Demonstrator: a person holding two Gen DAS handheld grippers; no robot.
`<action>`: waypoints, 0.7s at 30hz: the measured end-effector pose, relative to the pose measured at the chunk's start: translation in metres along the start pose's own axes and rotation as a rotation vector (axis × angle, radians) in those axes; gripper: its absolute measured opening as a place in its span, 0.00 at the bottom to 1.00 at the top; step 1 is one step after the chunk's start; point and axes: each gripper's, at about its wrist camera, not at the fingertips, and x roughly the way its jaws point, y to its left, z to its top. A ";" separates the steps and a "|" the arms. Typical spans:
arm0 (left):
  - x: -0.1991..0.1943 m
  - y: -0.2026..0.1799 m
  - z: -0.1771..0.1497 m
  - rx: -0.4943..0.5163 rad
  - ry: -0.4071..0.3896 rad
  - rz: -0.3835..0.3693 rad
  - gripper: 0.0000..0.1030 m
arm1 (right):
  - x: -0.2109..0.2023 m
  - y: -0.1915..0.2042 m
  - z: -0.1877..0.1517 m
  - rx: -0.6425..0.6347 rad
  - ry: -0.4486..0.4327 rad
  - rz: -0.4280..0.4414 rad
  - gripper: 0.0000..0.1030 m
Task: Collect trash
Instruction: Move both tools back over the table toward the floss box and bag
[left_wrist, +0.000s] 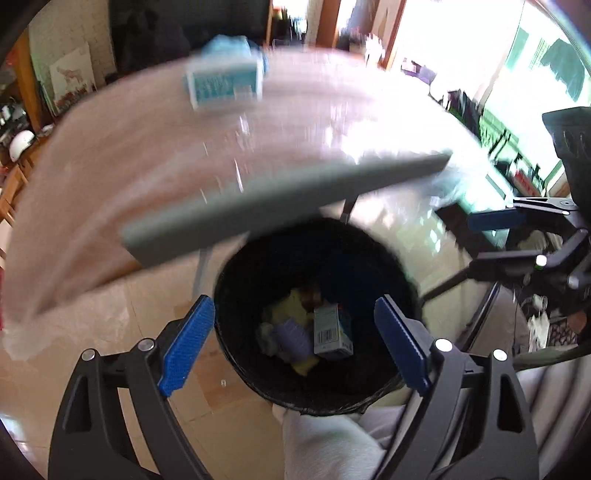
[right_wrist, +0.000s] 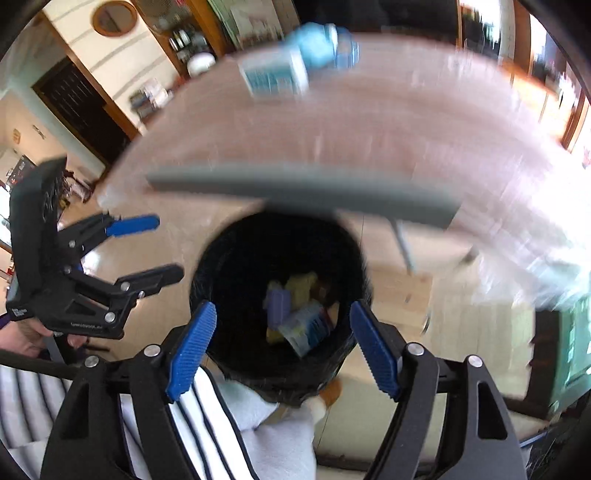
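Observation:
A black bin (left_wrist: 373, 254) lined with a black bag stands on the floor below the table edge; it also shows in the right wrist view (right_wrist: 236, 258). Inside lie a small carton (left_wrist: 332, 332), yellow and purple scraps (left_wrist: 291, 328) and other trash (right_wrist: 306, 328). My left gripper (left_wrist: 295, 343) is open and empty above the bin. My right gripper (right_wrist: 282, 347) is open and empty above it too. A blue and white carton (left_wrist: 225, 83) and a light blue crumpled item (right_wrist: 317, 42) lie on the table's far side. The right gripper shows in the left view (left_wrist: 491, 236), the left one in the right view (right_wrist: 162, 247).
A pinkish table (left_wrist: 147, 155) with a grey edge (right_wrist: 303, 192) overhangs the bin. The person's legs in light trousers (left_wrist: 332, 443) are beside the bin. Tiled floor (right_wrist: 461, 314) surrounds it. Shelves and a dark doorway (right_wrist: 81, 107) are behind.

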 end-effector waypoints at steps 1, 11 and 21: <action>-0.009 0.000 0.007 -0.006 -0.033 0.006 0.92 | -0.010 0.002 0.007 -0.008 -0.036 -0.017 0.84; -0.009 0.031 0.104 -0.132 -0.221 0.150 0.98 | -0.023 -0.013 0.164 0.137 -0.235 -0.045 0.94; 0.050 0.053 0.158 -0.156 -0.162 0.205 0.98 | 0.082 -0.033 0.303 0.299 -0.010 0.068 0.94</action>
